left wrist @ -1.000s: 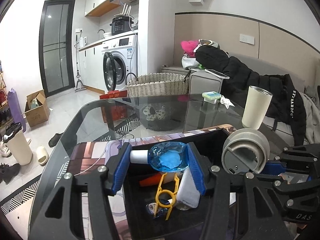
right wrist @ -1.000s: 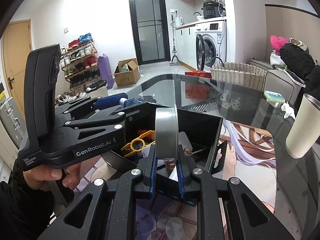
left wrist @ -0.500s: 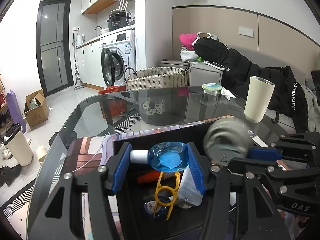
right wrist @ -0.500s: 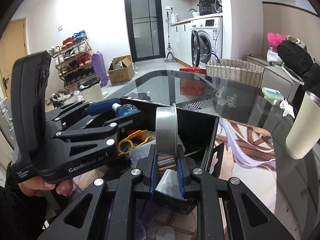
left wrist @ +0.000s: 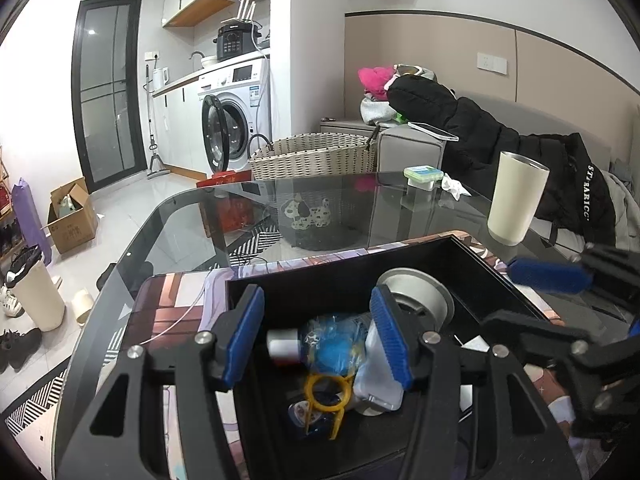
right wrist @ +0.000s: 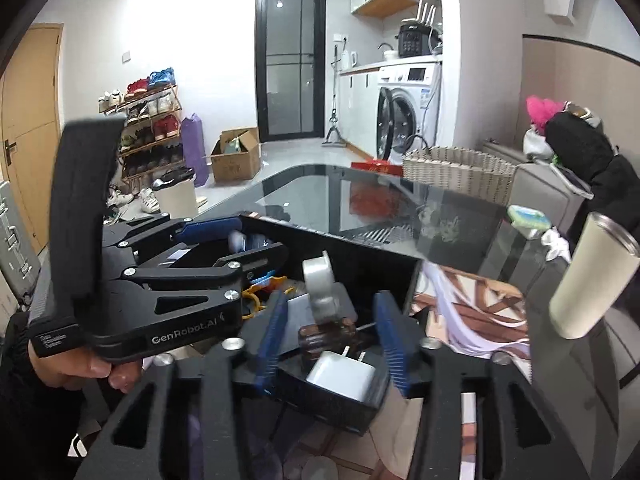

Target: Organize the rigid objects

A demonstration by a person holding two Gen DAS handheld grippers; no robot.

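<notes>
Left claw (left wrist: 318, 338) spread wide above the black bin (left wrist: 352, 280), gripping nothing; blue bottle (left wrist: 334, 346) lying loose below between the pads, yellow clip (left wrist: 326, 394) under it. Tape roll (left wrist: 416, 300) resting on its side in the bin's far right corner, just beside the right pad. White pouch (left wrist: 376, 380) leaning beside the bottle. Bin walls close on all sides; headroom above open.

Right claw (right wrist: 328, 332) also spread wide, empty, hovering over the bin's near corner (right wrist: 332, 404). White charger plug (right wrist: 342, 376) directly below between the pads, small brown bottle (right wrist: 324, 334) just behind it, tape roll (right wrist: 318, 284) upright-looking further back, apart from both pads. Left hand (right wrist: 76, 364) wrapped around the other tool's handle on the left.

Glass tabletop (left wrist: 224, 216) open beyond the bin. Cream tumbler (left wrist: 516, 196) standing right of the bin, well apart. Small green-lidded box (left wrist: 422, 174) at the far edge. Wicker basket (left wrist: 316, 156) behind the tabletop.

Readable: "GenRobot.AI" on the left tool (right wrist: 184, 326); "ST*RARICC" on the black jacket (left wrist: 590, 192).
</notes>
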